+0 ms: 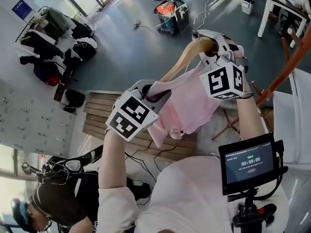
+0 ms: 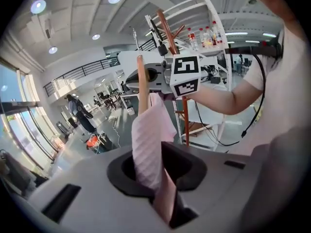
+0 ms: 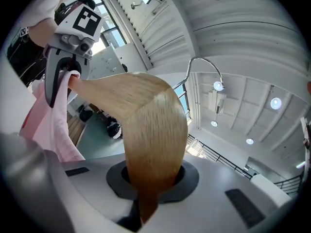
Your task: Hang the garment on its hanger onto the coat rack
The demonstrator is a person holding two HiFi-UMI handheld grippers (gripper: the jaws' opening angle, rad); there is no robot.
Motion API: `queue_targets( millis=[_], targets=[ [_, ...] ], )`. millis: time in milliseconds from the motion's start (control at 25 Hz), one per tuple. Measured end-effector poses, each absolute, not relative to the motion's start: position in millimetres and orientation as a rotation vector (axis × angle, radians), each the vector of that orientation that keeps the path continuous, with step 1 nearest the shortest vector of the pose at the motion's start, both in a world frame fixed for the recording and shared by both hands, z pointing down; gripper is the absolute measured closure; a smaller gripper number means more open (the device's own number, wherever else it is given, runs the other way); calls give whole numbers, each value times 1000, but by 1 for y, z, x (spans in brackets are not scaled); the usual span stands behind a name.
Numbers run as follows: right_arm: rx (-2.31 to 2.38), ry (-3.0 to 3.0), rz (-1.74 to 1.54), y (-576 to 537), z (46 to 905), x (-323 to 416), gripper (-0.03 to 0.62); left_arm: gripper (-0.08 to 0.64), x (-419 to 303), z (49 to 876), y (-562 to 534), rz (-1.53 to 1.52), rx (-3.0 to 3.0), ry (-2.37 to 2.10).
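A pink garment (image 1: 190,103) hangs on a wooden hanger (image 1: 184,59) held up between both grippers. My left gripper (image 1: 156,95) is shut on a fold of the pink garment (image 2: 147,149), which runs down into its jaws. My right gripper (image 1: 208,46) is shut on the wooden hanger (image 3: 151,130) near its top; the metal hook (image 3: 205,66) curves free above it. The orange-brown coat rack (image 1: 287,68) stands to the right, and its pegged pole (image 2: 170,33) rises behind the right gripper (image 2: 146,76) in the left gripper view. In the right gripper view the left gripper (image 3: 62,81) clasps cloth at the hanger's far end.
A wooden pallet (image 1: 97,111) lies below the garment. Bags (image 1: 73,47) and a red vacuum (image 1: 167,12) sit on the grey floor. A white table (image 1: 272,6) stands at top right, a white shelf rack (image 2: 214,38) by the coat rack. A person (image 1: 53,200) crouches at lower left.
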State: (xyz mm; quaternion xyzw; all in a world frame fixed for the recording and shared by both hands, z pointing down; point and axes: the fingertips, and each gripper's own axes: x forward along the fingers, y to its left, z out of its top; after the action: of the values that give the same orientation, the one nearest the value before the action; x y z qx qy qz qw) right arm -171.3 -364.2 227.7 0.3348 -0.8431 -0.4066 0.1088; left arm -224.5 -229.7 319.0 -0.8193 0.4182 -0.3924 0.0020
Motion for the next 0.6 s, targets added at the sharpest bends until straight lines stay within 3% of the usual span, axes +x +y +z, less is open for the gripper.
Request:
queue_targets(
  millis=[600],
  targets=[
    [1213, -2567, -1127, -425, 152, -68, 566, 494, -123, 236, -275, -1294, -2534, 1261]
  ],
)
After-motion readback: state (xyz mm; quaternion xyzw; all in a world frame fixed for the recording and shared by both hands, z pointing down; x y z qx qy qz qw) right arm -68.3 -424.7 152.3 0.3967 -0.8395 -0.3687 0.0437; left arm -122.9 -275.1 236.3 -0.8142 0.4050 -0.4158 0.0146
